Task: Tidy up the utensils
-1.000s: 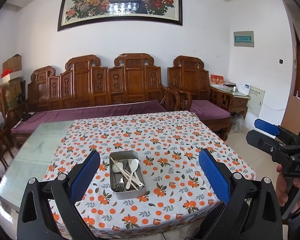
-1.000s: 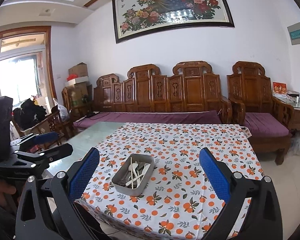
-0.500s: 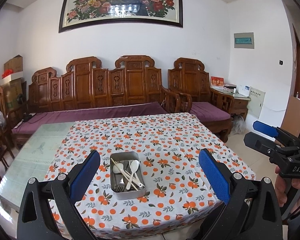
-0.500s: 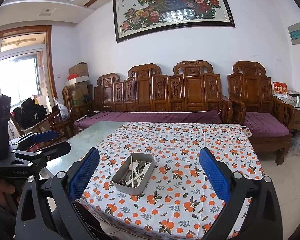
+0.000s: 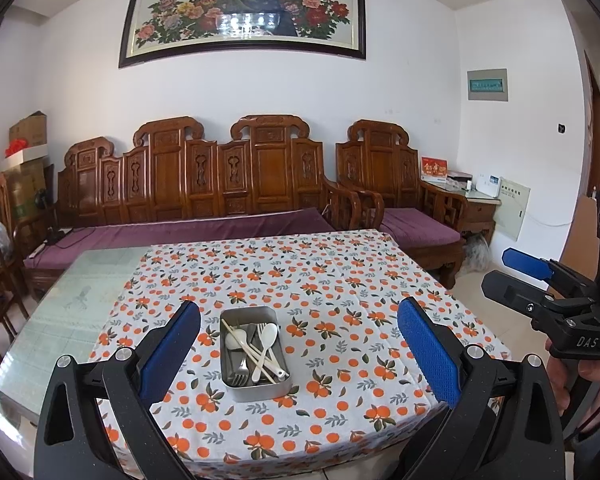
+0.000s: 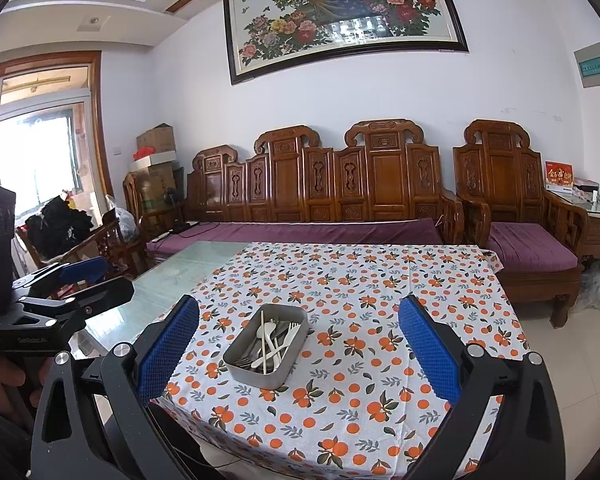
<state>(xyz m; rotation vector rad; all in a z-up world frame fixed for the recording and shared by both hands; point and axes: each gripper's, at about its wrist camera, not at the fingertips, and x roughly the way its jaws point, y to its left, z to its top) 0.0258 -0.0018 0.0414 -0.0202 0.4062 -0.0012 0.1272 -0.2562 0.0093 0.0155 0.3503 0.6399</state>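
My left gripper [image 5: 298, 354] and right gripper [image 6: 298, 354], jaws spread wide and empty, hang short of the desk [image 5: 340, 280]; the metal tray [image 5: 255, 388] of utensils [image 5: 254, 346] sits near its front edge.

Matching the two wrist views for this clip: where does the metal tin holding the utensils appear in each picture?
Left wrist view: the metal tin sits low and left of centre, between the open fingers.
Right wrist view: the metal tin sits low and left of centre, turned diagonally.
Shared landmark: the peacock painting on the wall above the wooden bench.
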